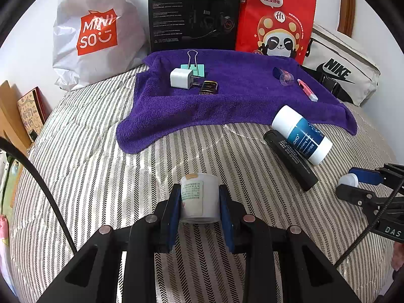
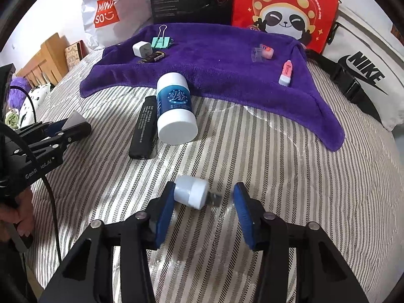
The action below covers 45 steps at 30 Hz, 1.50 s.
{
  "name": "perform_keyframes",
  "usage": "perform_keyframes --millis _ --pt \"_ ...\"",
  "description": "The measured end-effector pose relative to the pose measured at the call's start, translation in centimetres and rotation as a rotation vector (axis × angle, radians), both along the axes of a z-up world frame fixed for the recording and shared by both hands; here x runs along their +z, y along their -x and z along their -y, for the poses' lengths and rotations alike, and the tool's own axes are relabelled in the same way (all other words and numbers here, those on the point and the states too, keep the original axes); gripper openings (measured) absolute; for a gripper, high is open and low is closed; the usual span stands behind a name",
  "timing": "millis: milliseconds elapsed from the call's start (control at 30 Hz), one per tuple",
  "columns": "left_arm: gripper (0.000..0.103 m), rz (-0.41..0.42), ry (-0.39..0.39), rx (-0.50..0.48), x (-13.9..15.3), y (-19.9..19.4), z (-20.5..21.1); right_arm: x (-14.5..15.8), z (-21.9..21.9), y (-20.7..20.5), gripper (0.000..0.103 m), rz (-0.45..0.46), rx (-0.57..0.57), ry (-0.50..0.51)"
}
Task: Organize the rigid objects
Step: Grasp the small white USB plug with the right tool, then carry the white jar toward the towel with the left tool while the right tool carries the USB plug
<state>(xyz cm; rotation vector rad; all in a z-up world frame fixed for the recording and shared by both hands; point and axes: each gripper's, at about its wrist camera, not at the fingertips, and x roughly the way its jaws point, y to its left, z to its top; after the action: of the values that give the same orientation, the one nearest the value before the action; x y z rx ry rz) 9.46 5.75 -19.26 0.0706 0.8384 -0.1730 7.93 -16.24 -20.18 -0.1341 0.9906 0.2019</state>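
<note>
Left wrist view: your left gripper (image 1: 200, 202) is clamped on a small white jar (image 1: 199, 197), both blue pads pressing its sides, held over the striped bed (image 1: 88, 156). Already on the purple towel (image 1: 240, 96): white charger plug (image 1: 180, 78), teal binder clip (image 1: 193, 68), small dark tube (image 1: 208, 88) on its left part; clear cap (image 1: 286, 78) and pink-white stick (image 1: 306, 89) on its right. So sorting looks partly done. Not yet on the towel: blue-white bottle (image 1: 301, 135), lying just past the towel's front edge and against the black bar (image 1: 290, 160).

Right wrist view: your right gripper (image 2: 202, 212) stands partly open around a small white bottle (image 2: 192, 194) lying on the bed. The left pad looks to be touching it, the right pad is apart, so no grip yet. Blue-white bottle (image 2: 174, 108) and black bar (image 2: 144, 126) lie side by side beyond it, the bottle's far end at the towel edge.

Judgement: five items placed, four left: the jar in hand, the small bottle, the big bottle, the black bar.
</note>
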Motion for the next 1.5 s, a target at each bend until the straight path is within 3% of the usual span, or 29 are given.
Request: perform_keyframes --millis 33,600,1067,1233,1400,1500 --pt "0.027 0.0 0.0 0.0 0.0 0.0 0.0 0.0 -0.1 0.0 0.036 0.008 -0.001 0.006" --pt "0.028 0.0 -0.003 0.001 0.0 0.0 0.1 -0.2 0.0 0.3 0.036 0.055 0.01 0.002" --pt "0.027 -0.032 -0.018 -0.01 0.1 -0.4 0.1 0.4 0.9 -0.4 0.036 -0.014 0.045 -0.046" --pt "0.027 -0.062 0.006 -0.011 0.2 -0.8 -0.2 1.6 2.3 -0.1 0.036 0.003 0.049 -0.085" --pt "0.027 -0.11 0.118 0.005 0.4 -0.9 -1.3 3.1 4.0 -0.1 0.036 0.023 0.042 -0.135" --pt "0.027 -0.11 0.107 0.009 0.4 -0.8 -1.2 3.4 4.8 -0.3 0.036 0.032 0.033 -0.139"
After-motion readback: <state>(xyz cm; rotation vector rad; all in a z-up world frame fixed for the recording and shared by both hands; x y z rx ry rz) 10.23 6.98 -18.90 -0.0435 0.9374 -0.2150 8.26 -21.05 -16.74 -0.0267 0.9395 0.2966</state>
